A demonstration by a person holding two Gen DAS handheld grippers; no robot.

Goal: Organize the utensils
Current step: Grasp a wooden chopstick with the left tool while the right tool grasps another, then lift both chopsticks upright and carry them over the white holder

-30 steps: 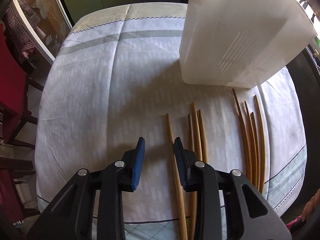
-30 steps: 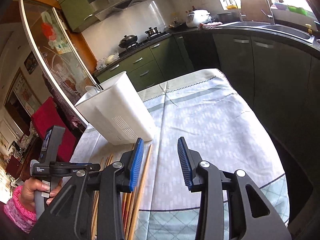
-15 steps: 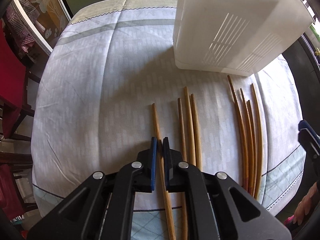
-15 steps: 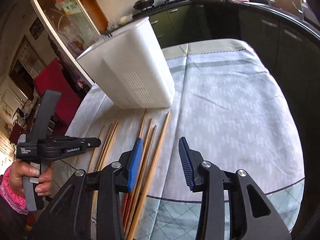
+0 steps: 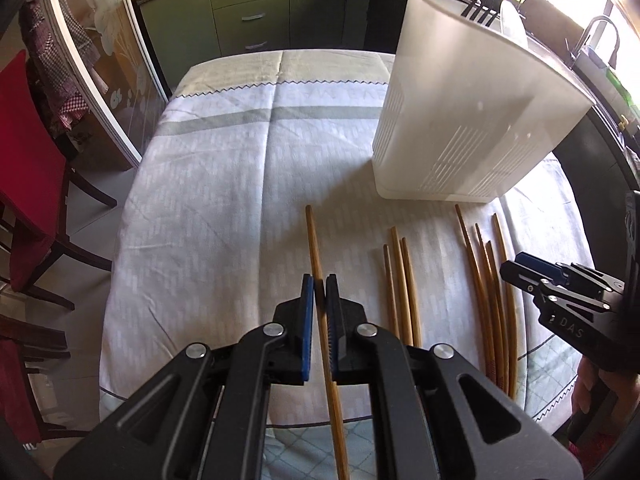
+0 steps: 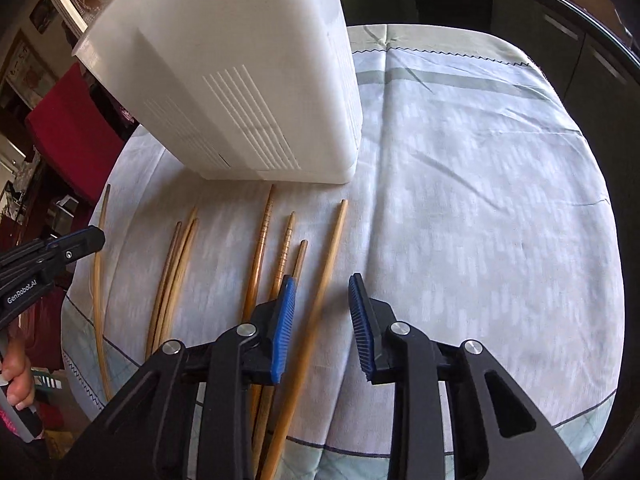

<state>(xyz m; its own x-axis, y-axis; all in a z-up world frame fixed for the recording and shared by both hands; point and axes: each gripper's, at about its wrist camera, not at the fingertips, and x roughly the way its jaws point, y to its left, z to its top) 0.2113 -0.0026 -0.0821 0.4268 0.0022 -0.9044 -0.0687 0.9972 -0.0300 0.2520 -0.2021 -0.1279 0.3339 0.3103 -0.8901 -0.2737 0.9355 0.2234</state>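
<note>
My left gripper (image 5: 319, 288) is shut on one bamboo chopstick (image 5: 312, 240), which it holds a little above the tablecloth. Three more chopsticks (image 5: 400, 280) lie to its right, and several more (image 5: 486, 280) lie beyond those. A tall white plastic holder (image 5: 460, 120) stands behind them. In the right wrist view, my right gripper (image 6: 322, 280) points down over the rightmost chopstick (image 6: 338, 224). Its jaws are closing with that stick between them, and the pads do not touch it. The left gripper (image 6: 80, 240) shows at the left edge, the right gripper (image 5: 532, 268) at the right edge.
A pale tablecloth (image 5: 220, 180) covers the round-cornered table, whose near edge is just under both grippers. Red chairs (image 5: 24, 160) stand to the left. Dark green cabinets (image 5: 248, 12) run along the back, with a counter and tap at the right.
My left gripper closed on the leftmost chopstick and lifted it. My right gripper tilted down and swung over the right-hand chopsticks, and its jaws narrowed around the outermost one.
</note>
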